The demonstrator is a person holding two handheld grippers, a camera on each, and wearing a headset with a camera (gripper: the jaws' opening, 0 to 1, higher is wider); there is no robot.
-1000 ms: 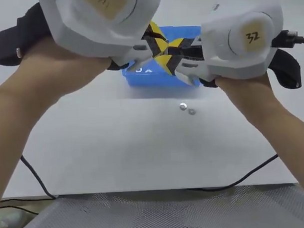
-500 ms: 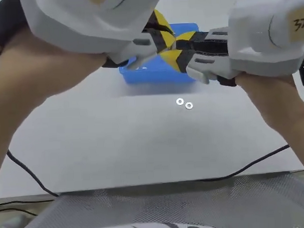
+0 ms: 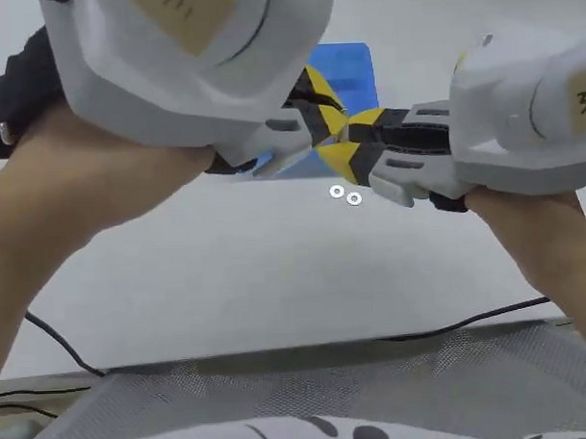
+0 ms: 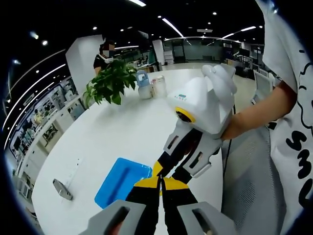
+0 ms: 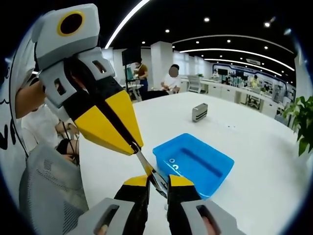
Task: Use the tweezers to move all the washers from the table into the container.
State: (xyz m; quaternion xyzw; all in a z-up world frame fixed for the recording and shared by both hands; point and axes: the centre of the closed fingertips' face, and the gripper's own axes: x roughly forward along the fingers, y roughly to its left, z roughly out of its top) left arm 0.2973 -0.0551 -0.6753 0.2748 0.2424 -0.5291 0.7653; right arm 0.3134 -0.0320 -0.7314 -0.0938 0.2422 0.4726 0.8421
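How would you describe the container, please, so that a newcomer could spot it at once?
On the big white table, look just past the two loose washers. The container is a shallow rectangular tray. It is the one bright blue thing there, unlike the small grey object farther off.

Left gripper (image 4: 160,181): jaws are seen pressed together, tips just right of the blue container (image 4: 121,182). The right gripper (image 4: 167,172), gripped by a hand (image 4: 231,131), is seen tip to tip with it, apparently touching. The container is set on a white table (image 4: 122,127). A small grey object (image 4: 62,189) is noted left of the container, and a potted plant (image 4: 110,83) well beyond it.
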